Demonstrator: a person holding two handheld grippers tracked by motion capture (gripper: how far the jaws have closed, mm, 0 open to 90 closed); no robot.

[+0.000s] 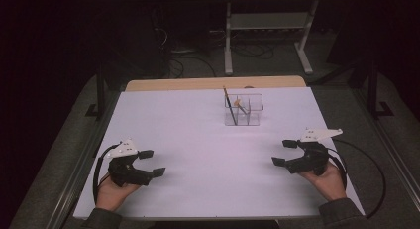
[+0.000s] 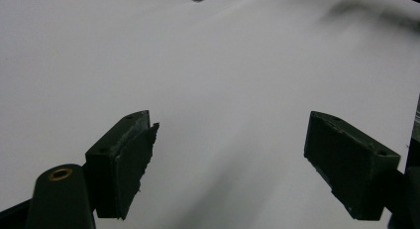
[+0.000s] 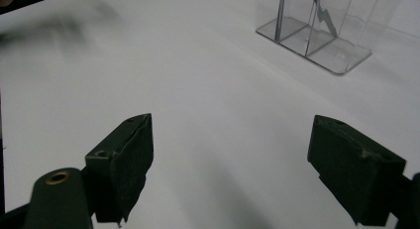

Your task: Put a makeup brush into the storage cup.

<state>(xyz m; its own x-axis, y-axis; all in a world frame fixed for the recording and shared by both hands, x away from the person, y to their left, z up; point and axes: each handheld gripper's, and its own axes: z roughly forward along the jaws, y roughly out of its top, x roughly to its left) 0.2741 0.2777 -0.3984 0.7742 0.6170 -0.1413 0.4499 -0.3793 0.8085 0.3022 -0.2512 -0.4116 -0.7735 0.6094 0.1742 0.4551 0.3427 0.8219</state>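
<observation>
At eight and four o'clock on the surface (image 1: 198, 135), left hand-held gripper (image 1: 152, 162) and right hand-held gripper (image 1: 284, 152) rest released, clear organizer (image 1: 242, 111) at twelve

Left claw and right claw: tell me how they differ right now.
The left claw rests at the table's near-left, far from the clear organizer; the right claw sits at the near-right, closer to that organizer. The left claw's grey plate lies low over its body; the right claw's juts outward toward the table edge. Both stand open, hold nothing, and point inward over the white surface.
</observation>
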